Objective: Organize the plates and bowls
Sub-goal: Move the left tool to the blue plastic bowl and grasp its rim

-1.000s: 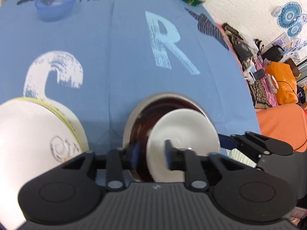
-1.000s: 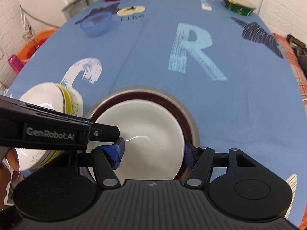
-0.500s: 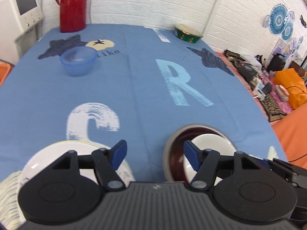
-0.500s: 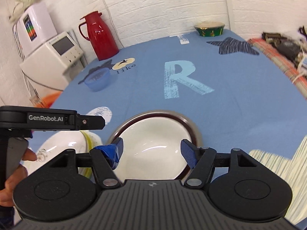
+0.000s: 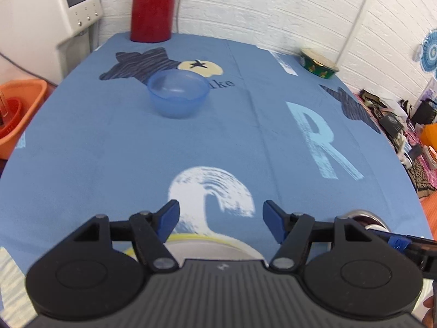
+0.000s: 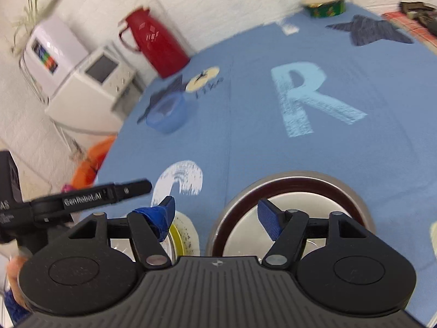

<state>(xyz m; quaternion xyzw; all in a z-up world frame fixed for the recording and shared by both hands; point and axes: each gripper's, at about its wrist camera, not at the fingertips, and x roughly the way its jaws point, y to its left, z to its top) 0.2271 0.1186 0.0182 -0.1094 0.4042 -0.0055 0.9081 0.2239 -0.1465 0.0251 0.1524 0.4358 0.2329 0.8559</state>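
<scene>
A white plate lies inside a dark red plate with a grey rim on the blue tablecloth. Just to its left sits a white bowl with a yellow edge. The right gripper hangs over them, its fingers spread wide and holding nothing. The left gripper is also wide apart and holds nothing (the yellow-edged bowl peeks out below it). Far back sits a blue bowl, a red jug and a green tin.
</scene>
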